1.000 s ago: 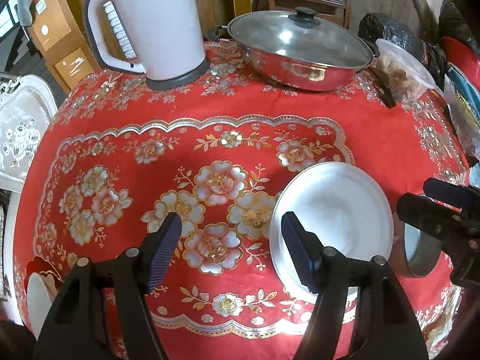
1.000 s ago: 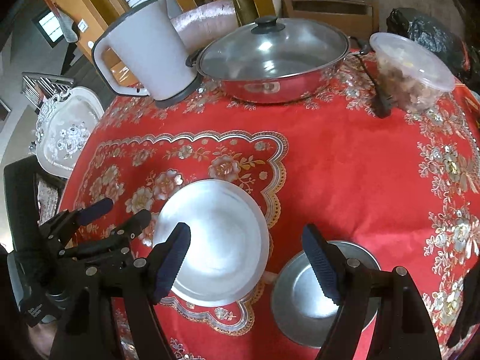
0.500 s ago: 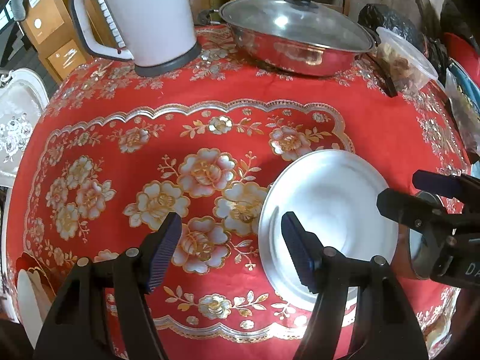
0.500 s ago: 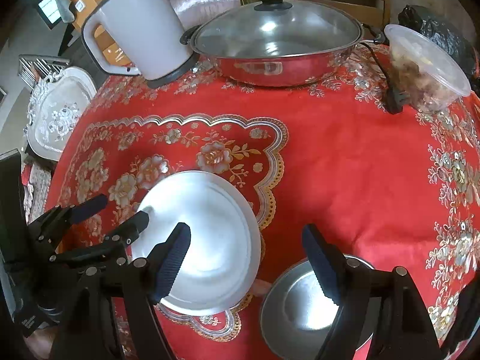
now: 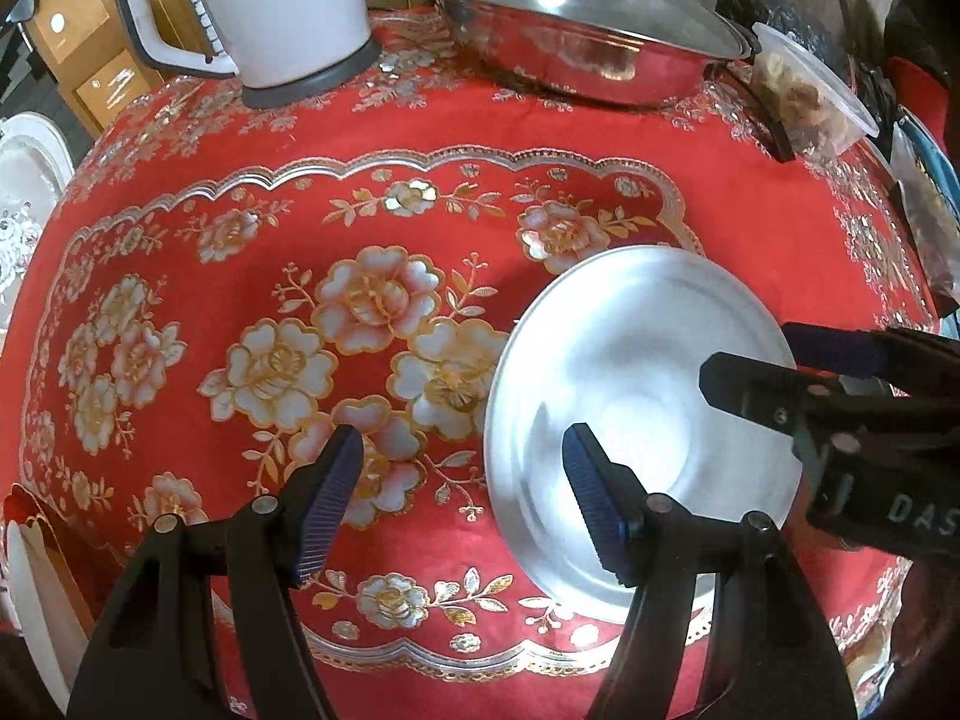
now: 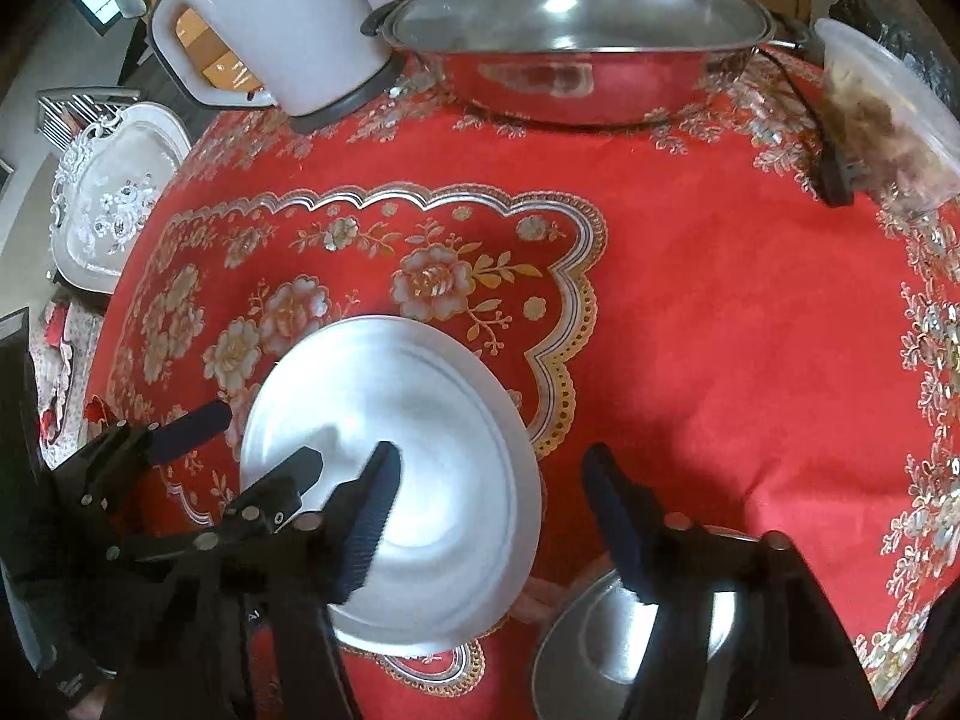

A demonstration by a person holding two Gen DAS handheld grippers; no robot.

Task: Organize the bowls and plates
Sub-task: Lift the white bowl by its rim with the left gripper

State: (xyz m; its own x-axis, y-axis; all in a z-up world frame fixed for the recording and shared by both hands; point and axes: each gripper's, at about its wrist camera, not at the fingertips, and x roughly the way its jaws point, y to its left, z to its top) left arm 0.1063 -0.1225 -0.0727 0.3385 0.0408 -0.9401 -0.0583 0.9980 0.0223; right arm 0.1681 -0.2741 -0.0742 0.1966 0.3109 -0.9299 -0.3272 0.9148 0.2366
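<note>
Both tools advanced toward plate (image 5: 630, 372); left tool (image 5: 462, 504) released, straddling plate rim; right tool (image 6: 486, 516) released, between plate and bowl (image 6: 576, 654); red counter (image 6: 720, 330).

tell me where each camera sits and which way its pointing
Left wrist: sits on the left gripper, looks forward and down over the red tablecloth; own open fingers show, right gripper enters from the right.
Right wrist: sits on the right gripper, faces likewise; own open fingers show, left gripper at left, steel bowl below.
Shared: silver plate, kettle, lidded pan.
</note>
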